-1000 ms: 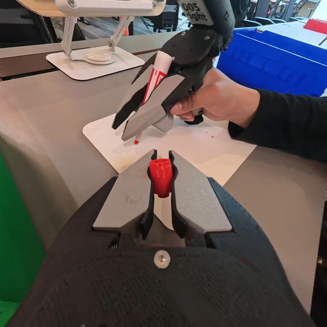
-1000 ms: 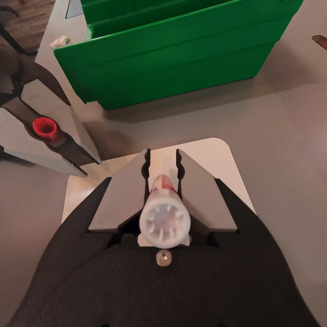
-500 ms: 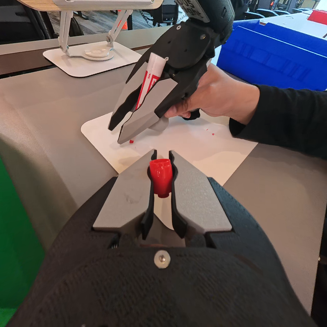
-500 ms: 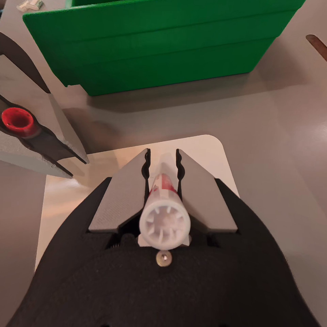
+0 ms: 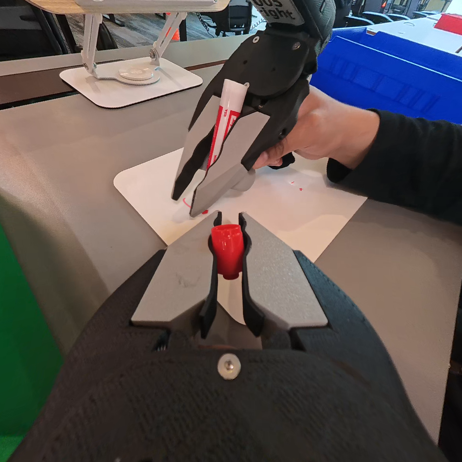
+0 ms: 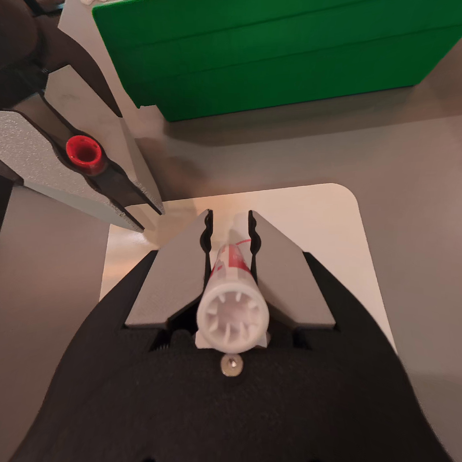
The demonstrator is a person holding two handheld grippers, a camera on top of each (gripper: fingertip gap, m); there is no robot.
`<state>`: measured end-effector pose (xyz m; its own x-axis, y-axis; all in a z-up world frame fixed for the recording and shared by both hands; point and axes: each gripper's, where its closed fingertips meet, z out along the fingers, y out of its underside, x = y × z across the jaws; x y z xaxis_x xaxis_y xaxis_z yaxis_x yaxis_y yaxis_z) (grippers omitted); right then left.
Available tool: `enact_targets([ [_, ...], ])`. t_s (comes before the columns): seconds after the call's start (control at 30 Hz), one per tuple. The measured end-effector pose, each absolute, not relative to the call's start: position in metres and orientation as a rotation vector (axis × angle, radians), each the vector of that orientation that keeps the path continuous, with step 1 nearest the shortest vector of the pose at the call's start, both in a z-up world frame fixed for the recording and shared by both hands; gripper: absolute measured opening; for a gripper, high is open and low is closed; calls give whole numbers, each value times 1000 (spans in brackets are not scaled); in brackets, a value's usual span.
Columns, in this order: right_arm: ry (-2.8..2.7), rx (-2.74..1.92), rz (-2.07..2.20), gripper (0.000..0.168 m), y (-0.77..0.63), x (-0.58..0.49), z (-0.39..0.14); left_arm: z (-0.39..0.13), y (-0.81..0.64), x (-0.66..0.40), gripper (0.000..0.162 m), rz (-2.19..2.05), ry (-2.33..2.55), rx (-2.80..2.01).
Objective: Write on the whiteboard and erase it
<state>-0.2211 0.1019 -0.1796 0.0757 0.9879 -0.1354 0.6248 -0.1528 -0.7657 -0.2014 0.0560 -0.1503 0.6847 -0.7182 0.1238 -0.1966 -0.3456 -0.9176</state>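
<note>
While the left gripper (image 5: pixel 228 216) is clamping the red cap (image 5: pixel 227 248), the right gripper (image 6: pixel 230 212) is gripping the marker (image 6: pixel 231 272).
The marker is tilting tip-down onto the whiteboard (image 5: pixel 287 212), beside a red stroke (image 5: pixel 185 202).

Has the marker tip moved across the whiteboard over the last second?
Yes. Against the whiteboard, the right gripper has carried the marker down onto it and toward the near-left edge, leaving a red stroke.

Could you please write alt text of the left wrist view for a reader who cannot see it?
The right gripper, held in a person's hand, presses a white marker with a red label onto a flat white whiteboard, leaving a short red stroke. In front, the left gripper grips the red plastic marker cap.
</note>
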Motion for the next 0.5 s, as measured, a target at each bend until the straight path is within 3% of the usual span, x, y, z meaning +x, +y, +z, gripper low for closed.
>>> enact_targets([
  [0.5, -1494, -1918, 799, 27, 131, -200, -181, -151, 56, -201, 11, -641, 716, -1887],
])
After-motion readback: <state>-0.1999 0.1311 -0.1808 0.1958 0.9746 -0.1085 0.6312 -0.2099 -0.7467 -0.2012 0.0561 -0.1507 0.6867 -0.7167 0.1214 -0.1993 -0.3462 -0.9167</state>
